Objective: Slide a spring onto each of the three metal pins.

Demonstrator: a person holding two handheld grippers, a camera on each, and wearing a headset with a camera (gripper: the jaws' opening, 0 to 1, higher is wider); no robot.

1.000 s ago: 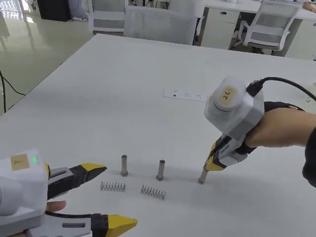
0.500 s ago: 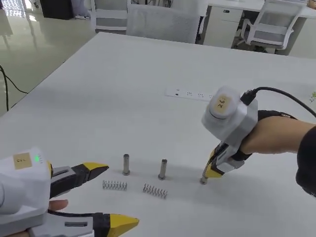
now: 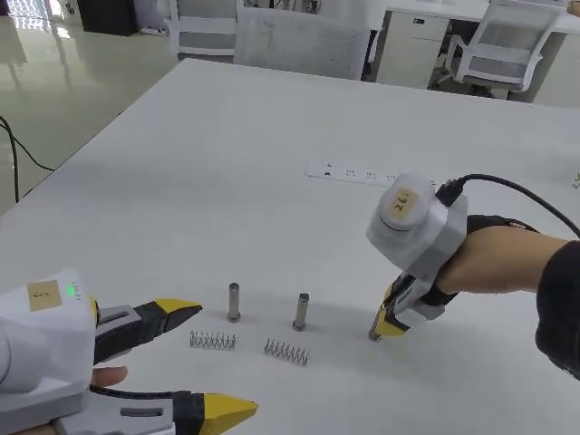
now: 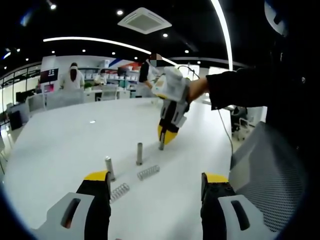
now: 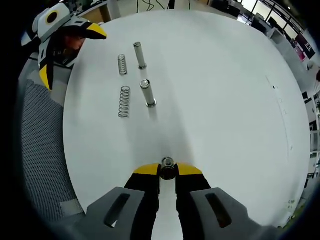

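- Fingers (image 3: 172,311) of the left gripper (image 3: 226,361) are spread wide with nothing between them. It sits at 7 o'clock of the pin row in the head view, tips aimed toward 3 o'clock. Probably staged to grab the next spring.
- Left pin (image 3: 234,302) stands upright and bare on the white table (image 3: 272,163).
- Left spring (image 3: 212,341) lies flat at 7 o'clock of that pin, near but not touching.
- Middle pin (image 3: 301,311) is also upright and bare.
- Middle spring (image 3: 286,352) lies flat at 7 o'clock of it, clear of the pin.
- Both loose springs lie with their axes along the row, one per pin. That likely lets the jaws take them side-on without bumping a pin.
- Right pin (image 3: 373,334) is at the 3 o'clock end of the row, mostly hidden by the yellow tips.
- Right gripper (image 3: 388,324) angles in from 1 o'clock. Its jaws are nearly together, pinching the third spring (image 5: 168,168), seen end-on in the right gripper view.
- This reads as feeding that spring down over the right pin. Seating depth can't be told.
- Progress estimate: one spring in hand, two left.
- Risk: the coil cocks on the pin top if the grip is off-axis.
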